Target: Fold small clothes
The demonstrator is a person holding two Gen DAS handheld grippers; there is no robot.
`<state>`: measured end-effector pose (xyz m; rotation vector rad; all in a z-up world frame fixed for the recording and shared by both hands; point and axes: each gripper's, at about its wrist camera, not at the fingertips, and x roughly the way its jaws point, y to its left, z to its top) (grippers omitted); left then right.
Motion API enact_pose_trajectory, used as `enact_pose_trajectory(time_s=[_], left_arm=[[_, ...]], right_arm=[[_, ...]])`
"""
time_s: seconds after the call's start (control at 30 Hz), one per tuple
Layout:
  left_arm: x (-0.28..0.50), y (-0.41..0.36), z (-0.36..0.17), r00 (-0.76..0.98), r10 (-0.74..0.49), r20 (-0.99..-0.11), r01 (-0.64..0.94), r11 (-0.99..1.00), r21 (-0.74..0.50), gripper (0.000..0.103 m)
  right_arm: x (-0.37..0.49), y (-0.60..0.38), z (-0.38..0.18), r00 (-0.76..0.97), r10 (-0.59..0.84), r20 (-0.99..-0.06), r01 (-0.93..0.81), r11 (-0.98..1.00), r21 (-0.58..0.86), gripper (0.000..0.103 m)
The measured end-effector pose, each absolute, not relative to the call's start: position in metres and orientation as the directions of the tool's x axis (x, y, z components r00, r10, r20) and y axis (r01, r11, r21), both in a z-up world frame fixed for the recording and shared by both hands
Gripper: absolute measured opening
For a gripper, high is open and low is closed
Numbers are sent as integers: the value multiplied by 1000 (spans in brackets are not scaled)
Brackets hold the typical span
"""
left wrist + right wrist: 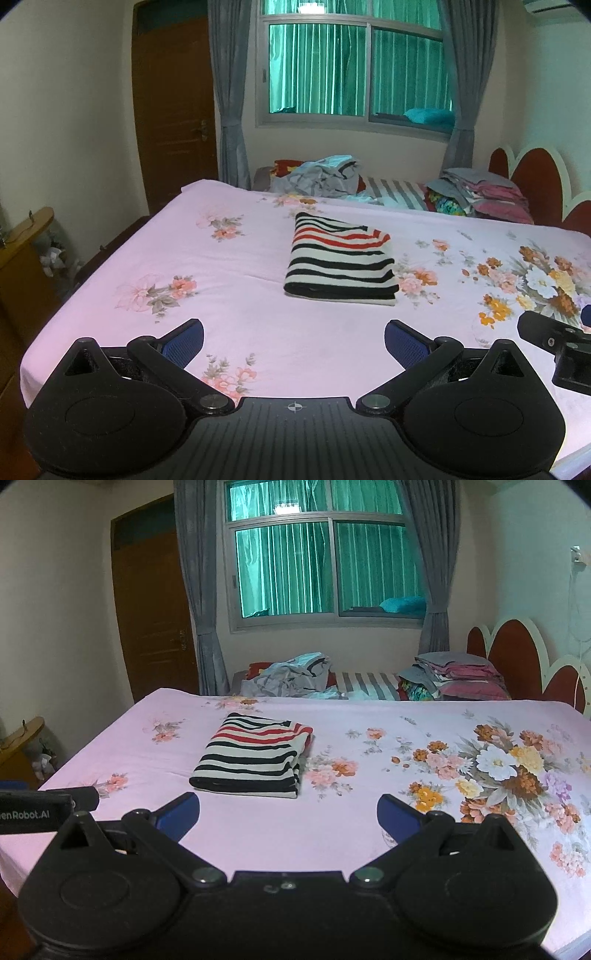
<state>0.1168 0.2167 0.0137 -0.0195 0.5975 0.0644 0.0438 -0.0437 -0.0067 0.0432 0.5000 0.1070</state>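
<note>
Both wrist views, side by side, face the bed point(258, 332) toward the window point(325, 565), probably level

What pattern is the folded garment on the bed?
The folded garment has black and white stripes, with a few red ones near the top. It shows best in the left wrist view.

Left gripper point(294, 341) and right gripper point(288, 818), matte black bodies, blue ribbed finger pads point(404, 345), round silver pivot screws point(374, 401), crosshair mark, white "enRobot.AI" lettering

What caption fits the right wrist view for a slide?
Folded striped garment lies on the floral bedsheet beyond the open, empty right gripper.
</note>
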Motion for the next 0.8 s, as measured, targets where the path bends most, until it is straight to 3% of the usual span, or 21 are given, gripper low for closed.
enact_pose_trajectory(time_s=[0.8], left_arm=[[117, 212, 16, 825, 65, -561, -70, 997, 14, 103]], right_arm=[[46, -49, -6, 868, 137, -478, -111, 990, 82, 103]])
